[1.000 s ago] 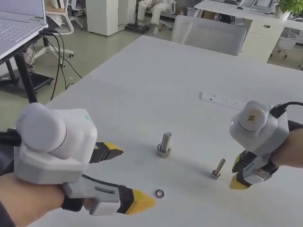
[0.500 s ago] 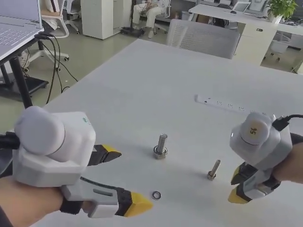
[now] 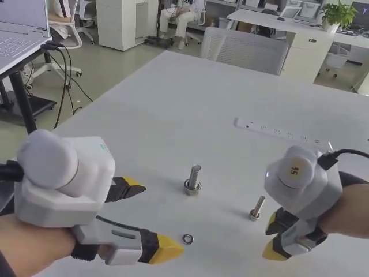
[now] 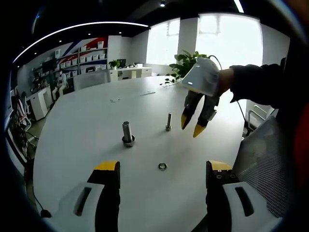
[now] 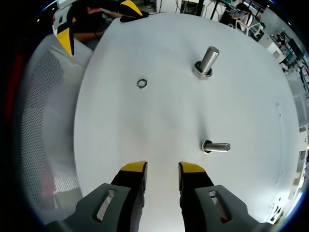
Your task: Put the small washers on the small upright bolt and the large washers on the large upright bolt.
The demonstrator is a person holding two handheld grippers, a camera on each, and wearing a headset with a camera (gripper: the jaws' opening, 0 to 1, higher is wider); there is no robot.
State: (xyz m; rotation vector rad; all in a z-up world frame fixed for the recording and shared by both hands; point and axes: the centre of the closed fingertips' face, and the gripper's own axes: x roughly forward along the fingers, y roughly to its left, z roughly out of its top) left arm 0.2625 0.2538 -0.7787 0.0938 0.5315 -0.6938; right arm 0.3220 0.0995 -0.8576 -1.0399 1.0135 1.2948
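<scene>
White tabletop (image 3: 173, 98) under left tool (image 3: 157, 218) spread wide and right tool (image 3: 270, 239), yellow sticker (image 3: 294, 171) reading 15, slightly parted, empty

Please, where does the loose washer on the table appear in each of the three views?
Head view: the washer lies low, near centre.
Left gripper view: washer near the middle, slightly below.
Right gripper view: washer upper left of centre.
Shared landmark: large bolt.

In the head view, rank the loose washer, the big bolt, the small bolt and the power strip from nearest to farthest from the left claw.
1. The washer, right beside the left claw.
2. The big bolt, straight ahead.
3. The small bolt, farther right.
4. The power strip, far side.
</scene>
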